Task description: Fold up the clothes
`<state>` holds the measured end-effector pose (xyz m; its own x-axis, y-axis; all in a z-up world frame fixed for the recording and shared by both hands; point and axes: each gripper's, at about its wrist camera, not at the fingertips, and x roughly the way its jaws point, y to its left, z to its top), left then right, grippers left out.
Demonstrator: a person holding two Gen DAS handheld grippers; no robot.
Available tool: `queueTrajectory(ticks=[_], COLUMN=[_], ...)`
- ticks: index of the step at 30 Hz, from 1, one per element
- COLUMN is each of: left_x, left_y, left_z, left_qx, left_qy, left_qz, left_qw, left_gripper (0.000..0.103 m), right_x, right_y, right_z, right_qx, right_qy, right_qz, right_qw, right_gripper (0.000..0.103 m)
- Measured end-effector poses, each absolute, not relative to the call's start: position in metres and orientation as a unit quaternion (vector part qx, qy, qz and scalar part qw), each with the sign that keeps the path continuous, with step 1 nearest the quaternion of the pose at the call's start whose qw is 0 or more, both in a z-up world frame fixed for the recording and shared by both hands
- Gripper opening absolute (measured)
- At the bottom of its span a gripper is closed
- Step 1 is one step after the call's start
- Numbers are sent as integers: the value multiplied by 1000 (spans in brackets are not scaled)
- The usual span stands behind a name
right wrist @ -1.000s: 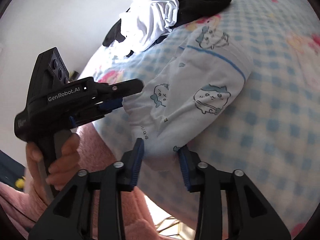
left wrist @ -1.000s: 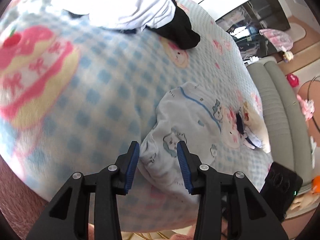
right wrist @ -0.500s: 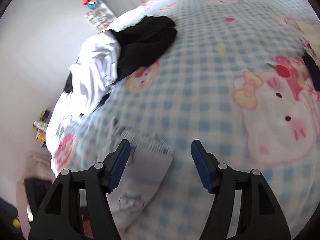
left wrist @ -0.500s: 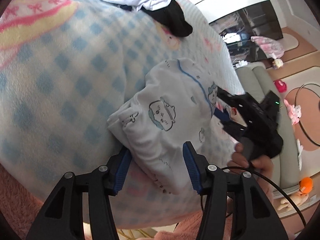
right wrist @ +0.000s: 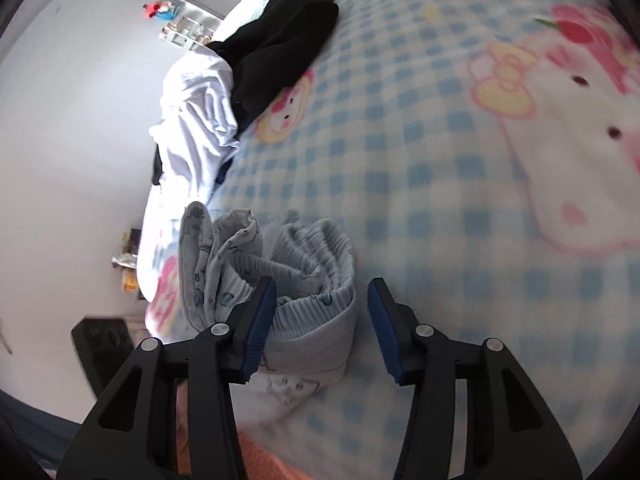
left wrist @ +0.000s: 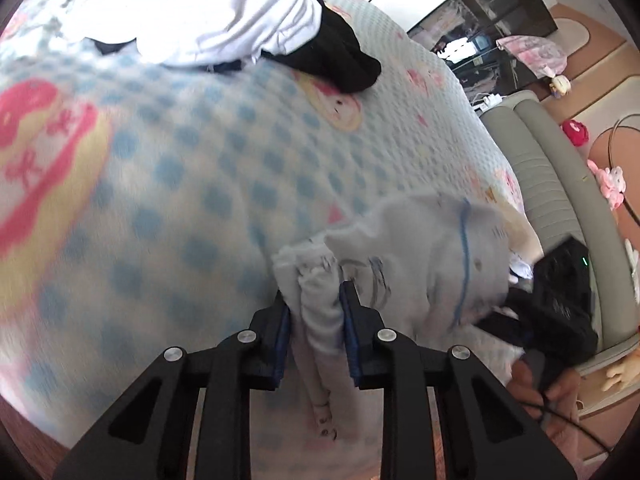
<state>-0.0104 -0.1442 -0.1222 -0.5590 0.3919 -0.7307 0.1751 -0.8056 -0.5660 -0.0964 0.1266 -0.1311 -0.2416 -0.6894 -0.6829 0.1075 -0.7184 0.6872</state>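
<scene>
- The fleecy blue-checked blanket (left wrist: pixel 168 184) spreads soft and bare across the left, with a white and black clothes pile (left wrist: pixel 248 20) at its far edge.
- The left gripper (left wrist: pixel 314 334) is nearly closed, pinching a bunched fold of the pale printed garment (left wrist: pixel 432 252) near the blanket's front edge.
- The right gripper (right wrist: pixel 322 320) stands spread wide around the garment's ribbed, rolled hem, probably not clamping it; open blanket lies beyond.

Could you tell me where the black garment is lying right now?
The black garment lies at the far end of the bed, partly under the white garment; the right wrist view shows it upper left.
</scene>
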Motion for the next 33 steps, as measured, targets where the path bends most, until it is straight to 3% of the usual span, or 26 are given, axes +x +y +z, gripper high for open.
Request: queueTrajectory(ticks=[3,4,5,6,7,13,20,24,25,26,29,33], left_x=[-23,-22,-21,-19,-17,7,8,4,3,1,-1,-11], left_y=[-152,-155,-158,-161,-162,-148,-142,-143,-141,-139,-127,-105], left_z=[-122,-126,-130,-135,-140,-158,-162,-168,-164,-160,-135,-88], left_qx=[-468,-470,-473,-474,-474,-468,-469,-467,-465,-463,-450,-423], left_qy=[-304,-320,-338,-355,-374,-390,-368,-392,-386,-379,-325,-230], left_qz=[828,820,812,803,794,789,800,783,786,791,820,860], left_qw=[58,60,62,63,69,79,78,123,127,129,138,166], left_gripper=[25,28,33,44,46,48,45,40,35,31,21,20], right_x=[-85,-84,-83,-82,-82,-93,-116,-116,-114,-111,-102,-81], right_y=[133,136,139,142,145,110,94,102,103,103,104,116], right_z=[-116,-111,-105,-100,-95,-88,-133,-146,-146,-143,-129,-96], right_qx=[545,538,529,519,509,518,558,570,573,572,563,526], right_qy=[-245,-234,-227,-222,-217,-170,-128,-159,-157,-158,-163,-176], right_qz=[-762,-775,-786,-797,-807,-789,-783,-756,-749,-747,-748,-775], right_qw=[248,234,224,215,206,281,243,280,294,300,312,304], right_gripper=[54,63,65,65,66,79,77,77,75,65,55,50])
